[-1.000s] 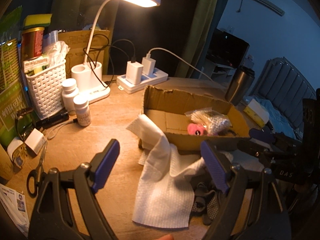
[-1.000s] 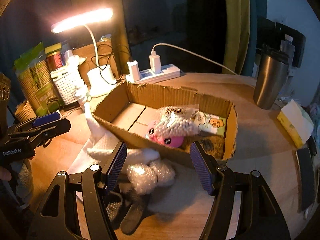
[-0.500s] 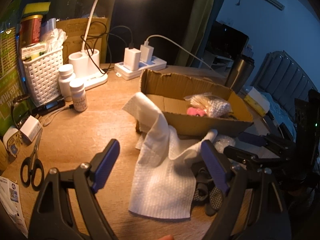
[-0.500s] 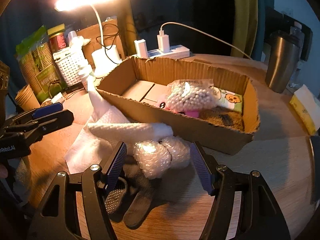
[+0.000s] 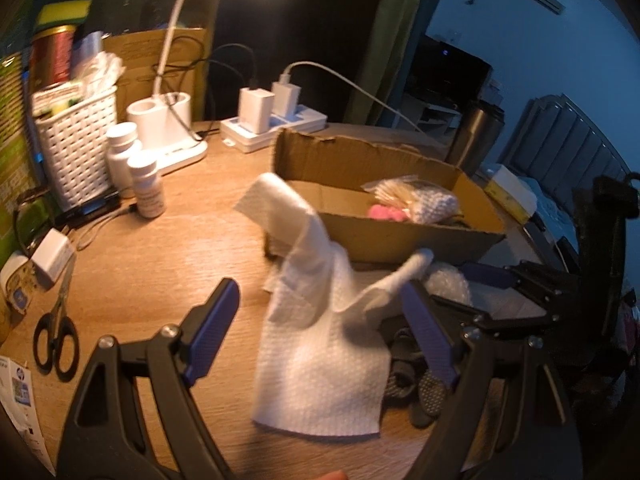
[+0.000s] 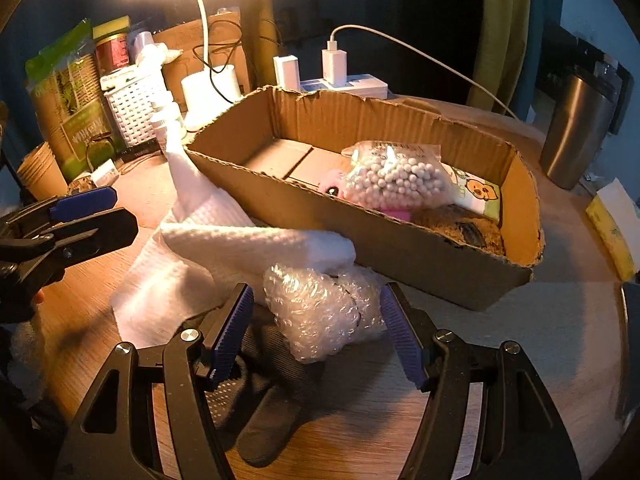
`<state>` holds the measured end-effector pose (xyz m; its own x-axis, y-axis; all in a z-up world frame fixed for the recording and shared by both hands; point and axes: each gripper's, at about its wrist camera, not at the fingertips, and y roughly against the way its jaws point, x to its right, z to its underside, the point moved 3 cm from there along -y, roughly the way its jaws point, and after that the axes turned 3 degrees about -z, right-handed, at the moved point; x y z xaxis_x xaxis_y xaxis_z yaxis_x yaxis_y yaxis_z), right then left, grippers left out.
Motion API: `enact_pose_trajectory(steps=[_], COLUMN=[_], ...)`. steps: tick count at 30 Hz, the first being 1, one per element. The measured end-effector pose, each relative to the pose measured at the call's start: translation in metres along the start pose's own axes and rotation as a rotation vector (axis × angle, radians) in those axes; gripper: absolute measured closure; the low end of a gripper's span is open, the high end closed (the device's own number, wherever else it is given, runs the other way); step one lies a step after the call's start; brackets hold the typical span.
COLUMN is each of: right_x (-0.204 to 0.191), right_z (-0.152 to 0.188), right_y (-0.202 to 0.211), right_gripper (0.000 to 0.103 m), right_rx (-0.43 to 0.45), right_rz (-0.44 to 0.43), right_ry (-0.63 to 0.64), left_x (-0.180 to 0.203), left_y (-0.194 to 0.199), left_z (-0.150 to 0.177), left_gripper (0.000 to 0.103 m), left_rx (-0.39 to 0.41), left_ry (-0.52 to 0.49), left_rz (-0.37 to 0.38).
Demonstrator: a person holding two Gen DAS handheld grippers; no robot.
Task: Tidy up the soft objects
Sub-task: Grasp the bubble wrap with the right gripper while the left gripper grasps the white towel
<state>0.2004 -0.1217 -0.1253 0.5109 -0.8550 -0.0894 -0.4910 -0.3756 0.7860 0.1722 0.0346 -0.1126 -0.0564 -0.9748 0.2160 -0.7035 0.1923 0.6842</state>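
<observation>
A cardboard box [image 6: 432, 258] [image 5: 384, 240] on the wooden table holds a bag of white beads [image 6: 394, 182], a pink toy [image 5: 386, 212] and a brown soft item [image 6: 460, 228]. In front of it lie a white cloth [image 5: 320, 344] [image 6: 208, 252], a wad of bubble wrap [image 6: 320, 308] [image 5: 448, 286] and dark gloves [image 6: 260, 396] [image 5: 416, 380]. My right gripper [image 6: 318, 330] is open, its fingers on either side of the bubble wrap. My left gripper [image 5: 320, 332] is open and empty above the white cloth.
A lit desk lamp [image 5: 168, 136], a power strip with chargers [image 5: 272, 128], a white basket [image 5: 76, 152], two pill bottles [image 5: 148, 188] and scissors [image 5: 56, 332] stand at the left. A steel tumbler [image 6: 576, 128] and a yellow-white pack [image 6: 616, 224] are at the right.
My right gripper has moved forward and down, so the bubble wrap now lies between its fingers. My left gripper has drifted lower toward the white cloth.
</observation>
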Motion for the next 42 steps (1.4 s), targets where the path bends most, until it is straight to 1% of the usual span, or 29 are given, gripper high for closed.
enact_pose_trajectory(steps=[4, 6, 7, 8, 9, 12, 14, 15, 16, 17, 21, 27, 29, 30, 32, 33, 35, 37, 38, 40, 42], right_x=[0.007, 0.012, 0.015, 0.017, 0.020, 0.027, 0.032, 0.034, 0.036, 0.039, 0.049, 0.060, 0.062, 0.064, 0.066, 0.066, 0.067, 0.066, 0.066, 0.066, 0.066], right_z=[0.004, 0.007, 0.009, 0.010, 0.011, 0.015, 0.017, 0.018, 0.018, 0.019, 0.025, 0.038, 0.041, 0.043, 0.046, 0.047, 0.048, 0.049, 0.049, 0.048, 0.046], right_y=[0.003, 0.003, 0.004, 0.005, 0.007, 0.011, 0.015, 0.017, 0.020, 0.022, 0.027, 0.028, 0.029, 0.029, 0.031, 0.031, 0.032, 0.033, 0.034, 0.039, 0.044], right_gripper=[0.034, 0.035, 0.037, 0.043, 0.047, 0.051, 0.052, 0.052, 0.052, 0.052, 0.052, 0.052, 0.052, 0.052, 0.052, 0.052, 0.053, 0.066, 0.067, 0.067, 0.068], right_rx=[0.003, 0.001, 0.001, 0.001, 0.001, 0.005, 0.013, 0.019, 0.024, 0.029, 0.032, 0.016, 0.013, 0.013, 0.013, 0.014, 0.011, 0.013, 0.016, 0.032, 0.046], right_rz=[0.006, 0.010, 0.007, 0.005, 0.006, 0.005, 0.002, 0.000, -0.001, -0.002, 0.001, 0.003, 0.004, 0.004, 0.002, 0.000, -0.002, -0.011, -0.012, -0.017, -0.017], right_ry=[-0.016, -0.025, -0.032, -0.037, -0.041, -0.052, -0.060, -0.065, -0.069, -0.072, -0.087, -0.105, -0.110, -0.112, -0.116, -0.118, -0.117, -0.113, -0.113, -0.116, -0.112], left_x=[0.019, 0.028, 0.031, 0.035, 0.038, 0.047, 0.055, 0.058, 0.061, 0.064, 0.078, 0.090, 0.089, 0.088, 0.086, 0.087, 0.088, 0.089, 0.089, 0.089, 0.088], left_y=[-0.010, -0.018, -0.022, -0.026, -0.030, -0.036, -0.039, -0.041, -0.043, -0.045, -0.053, -0.065, -0.071, -0.073, -0.076, -0.076, -0.075, -0.072, -0.070, -0.066, -0.059], left_z=[-0.001, -0.001, -0.001, -0.001, 0.000, 0.001, 0.000, 0.001, 0.001, 0.001, 0.007, 0.016, 0.018, 0.019, 0.020, 0.020, 0.020, 0.019, 0.018, 0.016, 0.011], left_gripper=[0.019, 0.019, 0.019, 0.019, 0.020, 0.020, 0.020, 0.025, 0.032, 0.033, 0.033, 0.033, 0.042, 0.049, 0.054, 0.060, 0.066, 0.075, 0.077, 0.083, 0.084], left_rx=[-0.007, -0.024, -0.030, -0.039, -0.049, -0.065, -0.071, -0.075, -0.082, -0.095, -0.131, -0.173, -0.198, -0.210, -0.225, -0.226, -0.227, -0.223, -0.219, -0.208, -0.188], left_ry=[-0.053, -0.072, -0.079, -0.090, -0.100, -0.129, -0.151, -0.157, -0.162, -0.174, -0.227, -0.254, -0.244, -0.235, -0.219, -0.219, -0.220, -0.223, -0.220, -0.209, -0.200], left_rz=[0.019, 0.025, 0.029, 0.031, 0.030, 0.038, 0.043, 0.049, 0.054, 0.057, 0.056, 0.055, 0.052, 0.054, 0.061, 0.064, 0.073, 0.080, 0.084, 0.089, 0.095])
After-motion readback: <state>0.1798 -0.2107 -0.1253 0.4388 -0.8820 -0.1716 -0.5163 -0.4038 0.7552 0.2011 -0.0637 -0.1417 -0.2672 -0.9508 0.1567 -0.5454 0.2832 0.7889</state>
